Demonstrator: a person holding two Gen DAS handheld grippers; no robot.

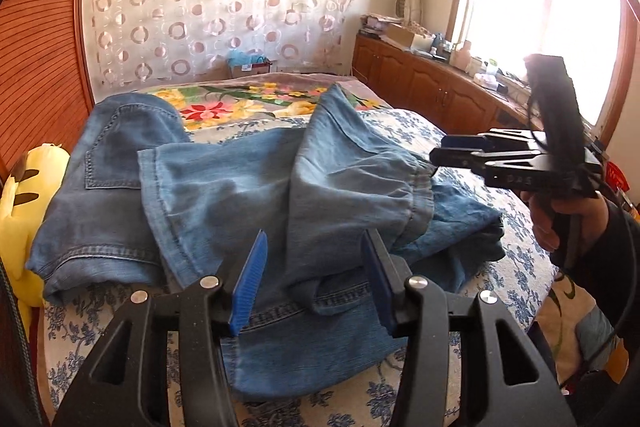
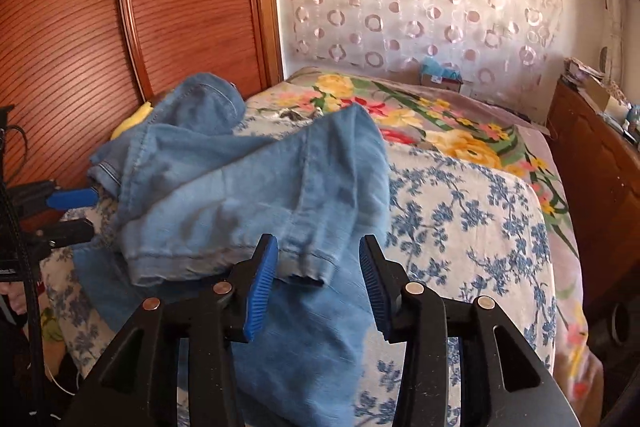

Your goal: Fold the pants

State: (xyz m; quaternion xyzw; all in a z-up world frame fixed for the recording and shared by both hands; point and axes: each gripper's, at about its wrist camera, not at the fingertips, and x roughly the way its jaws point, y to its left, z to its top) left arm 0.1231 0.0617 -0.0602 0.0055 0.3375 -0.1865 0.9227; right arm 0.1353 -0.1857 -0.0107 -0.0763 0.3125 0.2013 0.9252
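Denim pants (image 1: 248, 179) lie bunched on the bed (image 2: 460, 211); both hand-held grippers, left (image 1: 314, 283) and right (image 2: 318, 283), gape empty (nothing pinched), so regrip a hem and flatten first.

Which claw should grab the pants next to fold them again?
Probably the right claw: it is open with the hem of the pants right at its tips. The left claw is open too, but it faces a crumpled middle part.

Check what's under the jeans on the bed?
The jeans lie on a blue-floral quilt; a yellow plush toy pokes out at their far edge. Anything else beneath is covered.
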